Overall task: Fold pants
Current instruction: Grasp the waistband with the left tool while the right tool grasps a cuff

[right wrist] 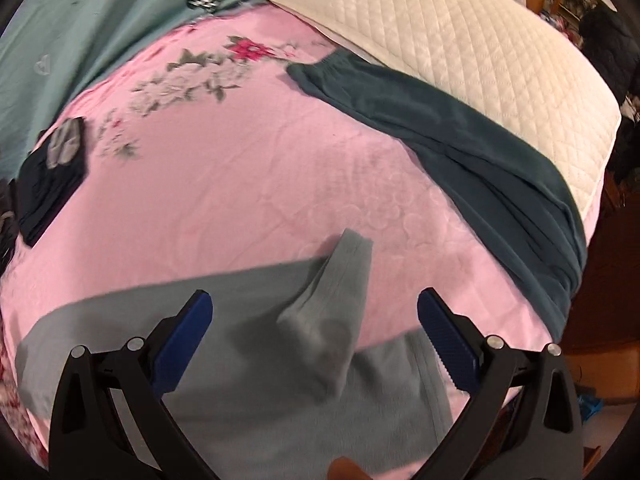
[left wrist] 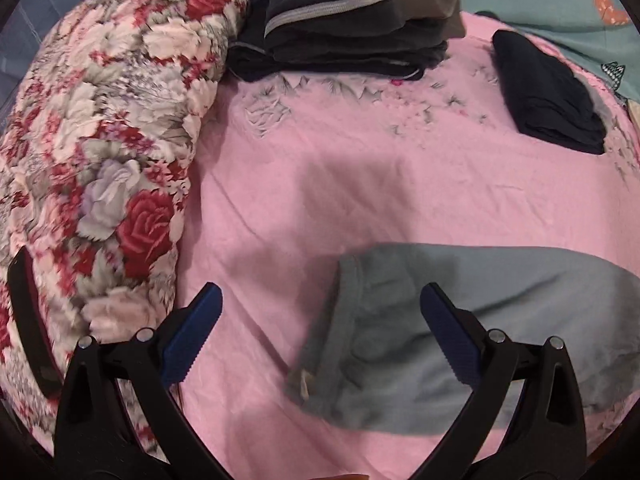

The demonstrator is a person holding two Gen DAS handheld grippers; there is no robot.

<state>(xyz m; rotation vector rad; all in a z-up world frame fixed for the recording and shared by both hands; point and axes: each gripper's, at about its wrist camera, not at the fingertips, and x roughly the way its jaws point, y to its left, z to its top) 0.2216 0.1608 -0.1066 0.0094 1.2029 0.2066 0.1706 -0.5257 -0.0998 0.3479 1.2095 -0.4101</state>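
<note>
Grey pants [left wrist: 460, 328] lie flat on the pink bedsheet [left wrist: 340, 180], their waistband end toward the left in the left wrist view. My left gripper [left wrist: 320, 300] hovers open above that end, its right finger over the cloth and its left finger over bare sheet. In the right wrist view the grey pants [right wrist: 248, 340] spread below my right gripper [right wrist: 316, 308], which is open with a raised ridge of the fabric between its fingers, not pinched. A cuff points up toward the sheet's middle.
A rolled floral quilt [left wrist: 100, 160] fills the left. Folded dark clothes [left wrist: 344, 28] are stacked at the back and a folded dark garment [left wrist: 548, 92] lies to the right. Dark teal pants [right wrist: 460, 152] lie along a white quilted pillow [right wrist: 460, 52]. The bed edge drops off at right.
</note>
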